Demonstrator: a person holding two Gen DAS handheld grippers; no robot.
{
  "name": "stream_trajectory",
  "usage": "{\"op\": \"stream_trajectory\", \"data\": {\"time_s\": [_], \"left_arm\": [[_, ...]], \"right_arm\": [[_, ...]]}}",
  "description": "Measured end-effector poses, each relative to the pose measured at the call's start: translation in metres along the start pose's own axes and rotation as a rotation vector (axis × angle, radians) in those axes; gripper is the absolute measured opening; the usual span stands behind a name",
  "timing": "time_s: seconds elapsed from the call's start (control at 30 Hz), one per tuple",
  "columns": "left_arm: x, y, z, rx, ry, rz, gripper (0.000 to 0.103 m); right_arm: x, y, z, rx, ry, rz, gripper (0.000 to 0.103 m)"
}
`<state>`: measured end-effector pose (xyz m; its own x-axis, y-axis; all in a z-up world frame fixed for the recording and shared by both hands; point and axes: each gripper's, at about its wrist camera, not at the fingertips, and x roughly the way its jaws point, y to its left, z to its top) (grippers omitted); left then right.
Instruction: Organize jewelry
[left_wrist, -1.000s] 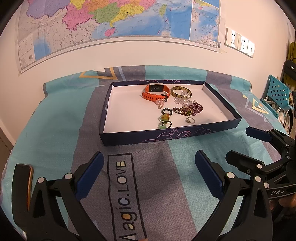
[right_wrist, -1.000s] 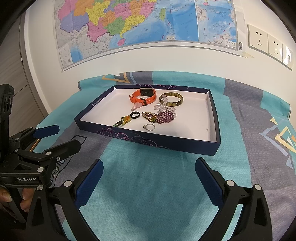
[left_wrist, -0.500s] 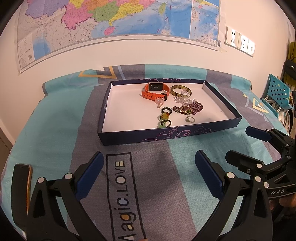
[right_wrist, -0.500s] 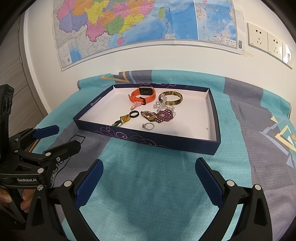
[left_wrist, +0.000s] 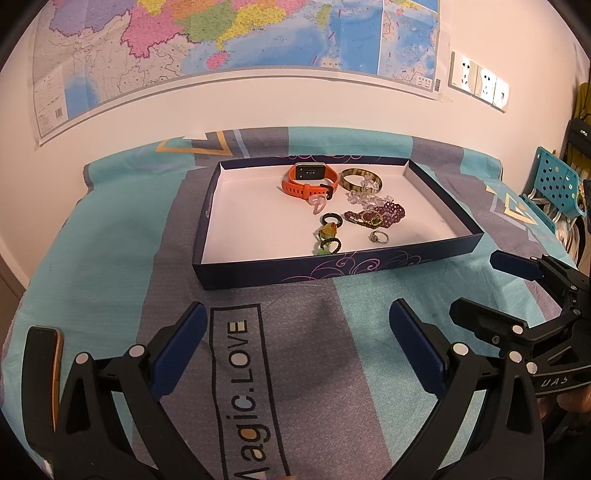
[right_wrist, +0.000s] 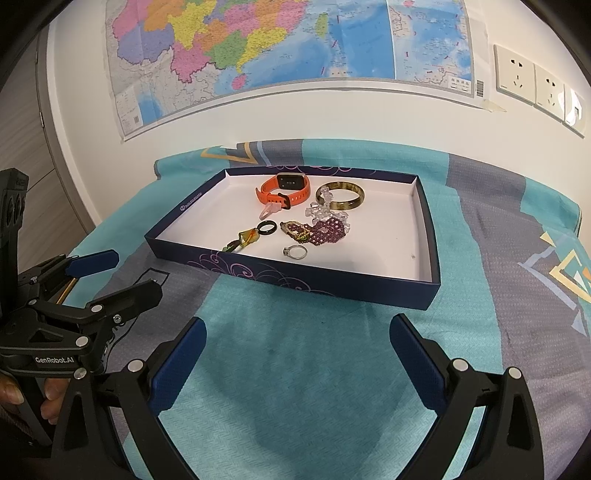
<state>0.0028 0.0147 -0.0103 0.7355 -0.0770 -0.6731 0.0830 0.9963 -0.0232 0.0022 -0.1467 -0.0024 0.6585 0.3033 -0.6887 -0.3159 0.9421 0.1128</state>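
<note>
A dark blue tray (left_wrist: 332, 269) (right_wrist: 430, 236) with a white floor lies on the cloth-covered table. In it are an orange watch (left_wrist: 309, 181) (right_wrist: 284, 190), a brown bangle (left_wrist: 360, 178) (right_wrist: 341, 197), clear beads (left_wrist: 364, 199), a purple bead bracelet (left_wrist: 384, 216) (right_wrist: 325, 230), a silver ring (left_wrist: 378, 237) (right_wrist: 295, 252), a black ring (left_wrist: 331, 219) (right_wrist: 266, 227) and green-yellow charms (left_wrist: 327, 240). My left gripper (left_wrist: 293, 347) is open and empty, short of the tray. My right gripper (right_wrist: 295, 362) is open and empty, also short of it.
A phone (left_wrist: 42, 365) lies at the table's left edge. A map and wall sockets (right_wrist: 532, 81) are on the wall behind. A teal perforated basket (left_wrist: 557, 184) stands off the table's right side.
Both grippers have drawn back slightly from the tray, so it sits a little farther away in each view. Nothing in the tray has moved.
</note>
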Motion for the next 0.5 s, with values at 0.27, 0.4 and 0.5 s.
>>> {"op": "stream_trajectory", "data": {"time_s": [0.27,0.4,0.5], "left_arm": [[0.0003,-0.0008,-0.0001,0.002,0.0,0.001,0.097],[0.0013,-0.0019,0.0007,0.003,0.002,0.001,0.097],[0.0017,-0.0025,0.0008,0.003,0.002,0.001,0.097]], "right_arm": [[0.0006,-0.001,0.0003,0.001,0.001,0.001,0.096],[0.0003,-0.0014,0.0003,0.002,0.001,0.001,0.096],[0.0005,-0.0015,0.0002,0.003,0.002,0.001,0.096]]}}
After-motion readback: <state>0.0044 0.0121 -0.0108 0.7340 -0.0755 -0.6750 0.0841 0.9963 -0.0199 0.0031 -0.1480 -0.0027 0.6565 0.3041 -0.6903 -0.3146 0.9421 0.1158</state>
